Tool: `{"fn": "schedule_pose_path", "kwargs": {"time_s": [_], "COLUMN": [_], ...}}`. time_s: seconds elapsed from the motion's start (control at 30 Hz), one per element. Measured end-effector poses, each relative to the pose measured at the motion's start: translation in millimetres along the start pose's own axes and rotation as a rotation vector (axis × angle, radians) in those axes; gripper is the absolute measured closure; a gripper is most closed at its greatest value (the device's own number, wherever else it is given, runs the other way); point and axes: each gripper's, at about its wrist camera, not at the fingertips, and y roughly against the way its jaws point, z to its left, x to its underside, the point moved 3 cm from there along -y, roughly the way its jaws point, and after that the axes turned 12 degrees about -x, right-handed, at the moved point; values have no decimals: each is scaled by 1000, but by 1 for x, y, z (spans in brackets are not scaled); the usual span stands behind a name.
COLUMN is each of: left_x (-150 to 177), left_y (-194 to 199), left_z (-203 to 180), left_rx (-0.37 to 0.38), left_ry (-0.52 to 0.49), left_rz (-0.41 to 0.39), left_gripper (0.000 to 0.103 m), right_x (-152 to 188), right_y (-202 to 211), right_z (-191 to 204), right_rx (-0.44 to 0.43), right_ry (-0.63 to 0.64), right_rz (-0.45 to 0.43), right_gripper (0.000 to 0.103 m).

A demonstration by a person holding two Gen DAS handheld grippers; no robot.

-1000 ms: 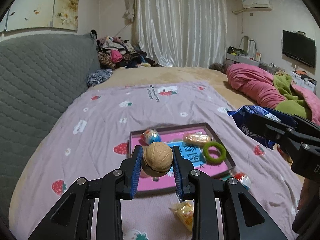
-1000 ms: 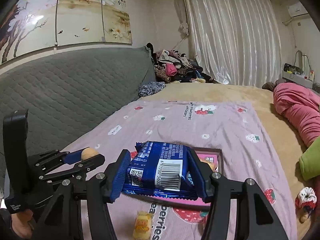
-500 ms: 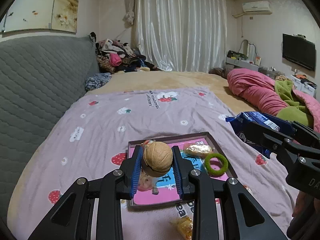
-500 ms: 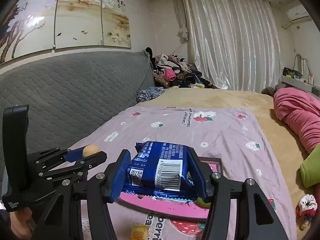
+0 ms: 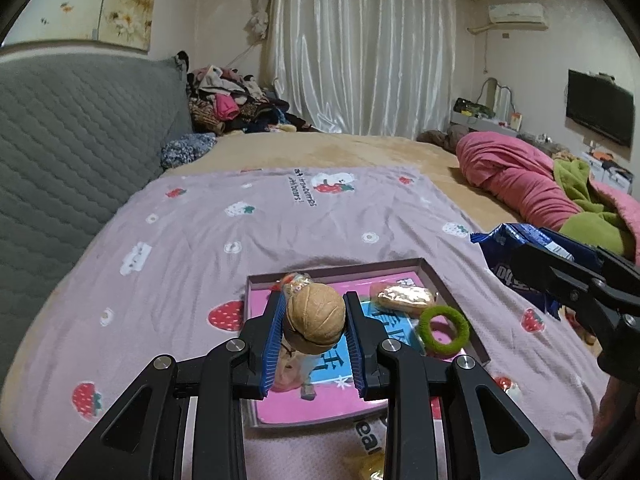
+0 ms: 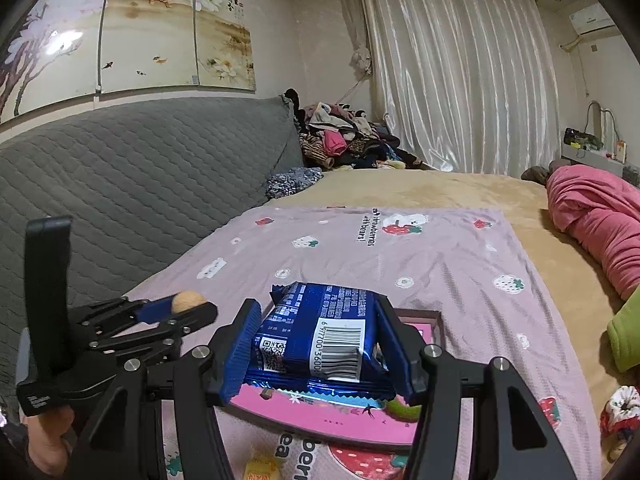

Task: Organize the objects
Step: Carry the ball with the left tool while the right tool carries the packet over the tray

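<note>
Comparing against the views from a second before, both loads were found lifted: the tray [image 5: 434, 276] was seen lower and further from the lens in the left wrist frame, so the grippers were judged raised and drawn back from it.

Item 1. Left gripper [image 5: 312, 334], lower centre of the left wrist frame, was recorded clenched on a walnut [image 5: 316, 316], pinched between the blue pads [image 5: 272, 340]. The walnut was held above the near left part of the tray, not touching it.

Item 2. Right gripper [image 6: 320, 354], lower centre of the right wrist frame, was recorded grasping a blue snack packet [image 6: 320, 340], barcode toward the lens, carried above the tray's near edge.

Item 3. Tray, pink-lined, was noted on the strawberry-print blanket [image 5: 240, 240]. A green ring [image 5: 444, 330], a gold-wrapped snack [image 5: 404, 296] and a wrapped sweet [image 5: 296, 280], partly hidden behind the walnut, were logged inside it.

Item 4. A yellow-wrapped sweet [image 6: 262, 468] was noted on the blanket just outside the tray, at the lower edge of the right wrist frame.

Assessment: with neither load set down yet, two placements into the tray were judged outstanding, and loose pieces were left to be collected.
</note>
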Motion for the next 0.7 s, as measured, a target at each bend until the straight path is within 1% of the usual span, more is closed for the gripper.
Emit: {"fn": "schedule_pose_path", "kwargs": {"time_s": [0.1, 0.17, 0.3, 0.37, 0.47, 0.63, 0.7], "left_x": [4, 9, 23, 28, 38, 54, 58], "left_y": [-9, -17, -36, -48, -69, -86, -92], "left_z": [0, -1, 0, 1, 3, 6, 6], "left_rx": [-5, 0, 7, -3, -9, -16, -13], "left_ry": [13, 24, 58, 56, 59, 50, 43], "left_rz": [-11, -8, 23, 35, 75, 103, 108], "left_gripper": [73, 73, 73, 73, 73, 73, 73], "right_x": [4, 6, 12, 15, 23, 41, 47], "right_y": [-6, -14, -29, -36, -46, -60, -62], "right_z": [-1, -3, -8, -9, -13, -25, -29], "right_rx": [3, 21, 26, 27, 44, 46, 40], "right_ry": [14, 28, 16, 21, 20, -7, -9], "right_rz": [0, 8, 3, 5, 4, 22, 15], "right_gripper": [45, 45, 45, 45, 45, 45, 45]}}
